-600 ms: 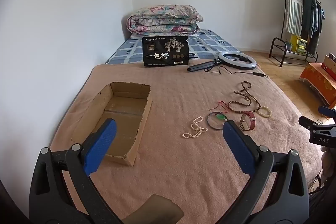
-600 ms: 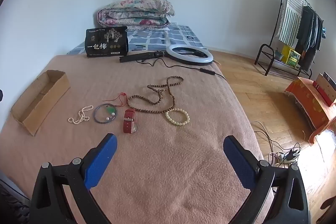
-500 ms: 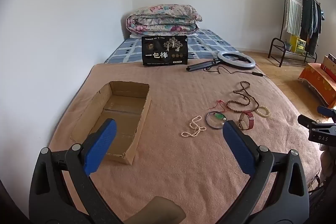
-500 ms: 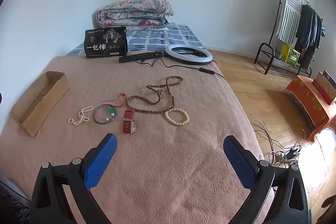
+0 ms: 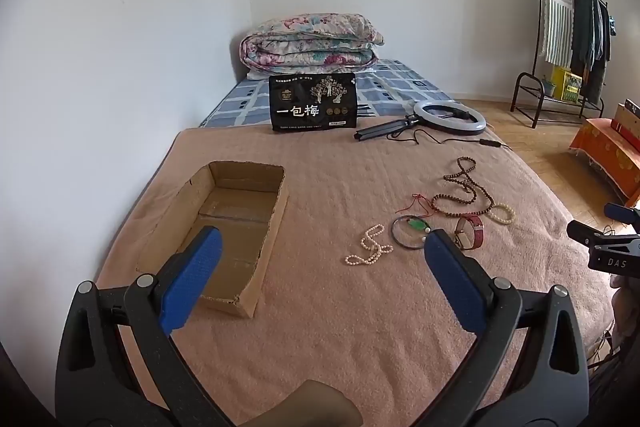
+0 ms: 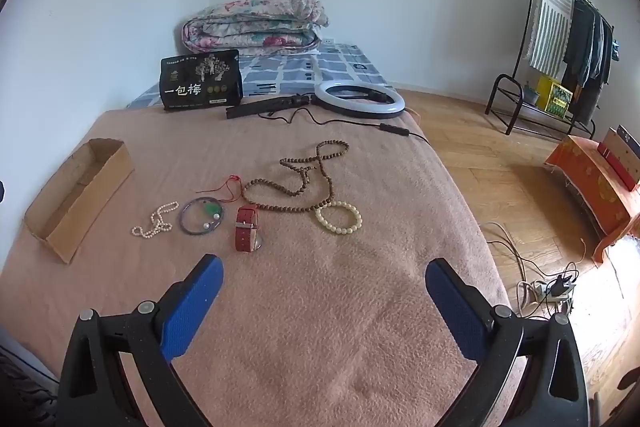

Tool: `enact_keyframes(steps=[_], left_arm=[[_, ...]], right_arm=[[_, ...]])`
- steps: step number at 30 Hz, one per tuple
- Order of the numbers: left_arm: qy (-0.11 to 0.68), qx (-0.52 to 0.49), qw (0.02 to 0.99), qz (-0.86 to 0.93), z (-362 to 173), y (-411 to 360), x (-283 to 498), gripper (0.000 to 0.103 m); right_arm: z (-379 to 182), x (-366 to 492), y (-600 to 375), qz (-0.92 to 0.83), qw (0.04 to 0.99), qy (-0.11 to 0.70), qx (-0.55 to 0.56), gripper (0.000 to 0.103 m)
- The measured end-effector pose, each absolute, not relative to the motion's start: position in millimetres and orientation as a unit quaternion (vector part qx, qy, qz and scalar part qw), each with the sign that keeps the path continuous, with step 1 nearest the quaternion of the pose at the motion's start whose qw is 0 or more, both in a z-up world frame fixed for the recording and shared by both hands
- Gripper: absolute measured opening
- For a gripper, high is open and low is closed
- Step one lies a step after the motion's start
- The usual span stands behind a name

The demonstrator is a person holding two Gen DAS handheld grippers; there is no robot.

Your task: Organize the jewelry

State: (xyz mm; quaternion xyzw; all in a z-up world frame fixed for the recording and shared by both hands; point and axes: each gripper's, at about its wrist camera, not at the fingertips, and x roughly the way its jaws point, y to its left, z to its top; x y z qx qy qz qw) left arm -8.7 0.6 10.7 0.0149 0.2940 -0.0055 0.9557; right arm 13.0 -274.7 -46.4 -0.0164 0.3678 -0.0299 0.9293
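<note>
Left tool [image 5: 322, 277] eased back slightly — both tools agape, jewelry untouched.

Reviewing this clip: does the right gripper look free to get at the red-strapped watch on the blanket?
Probably yes. The right gripper is open and empty above bare blanket, and the red-strapped watch lies ahead, slightly left, with nothing between. The bangle beside the watch lies apart from it.

One open cardboard box [image 5: 240, 215], one pearl strand [image 6: 155, 220], one dark bangle [image 6: 201, 216], one red-strapped watch [image 6: 246, 235], one long brown bead necklace [image 6: 304, 179], one cream bead bracelet [image 6: 338, 217], one red cord [image 6: 226, 189], one black printed pouch [image 6: 200, 79], one ring light [image 6: 359, 98], one folded floral quilt [image 6: 254, 23], two grippers with blue pads, left gripper [image 5: 322, 277], right gripper [image 6: 324, 293]
</note>
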Motion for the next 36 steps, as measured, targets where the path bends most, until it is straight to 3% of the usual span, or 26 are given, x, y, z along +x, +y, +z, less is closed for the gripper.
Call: enact_keyframes(steps=[36], left_arm=[[0.289, 0.015, 0.957, -0.003, 7.5, -0.6, -11.4, 0.103]], right_arm=[[-54.1, 15.0, -274.9, -0.027, 0.926, 0.377, -0.013, 0.102]])
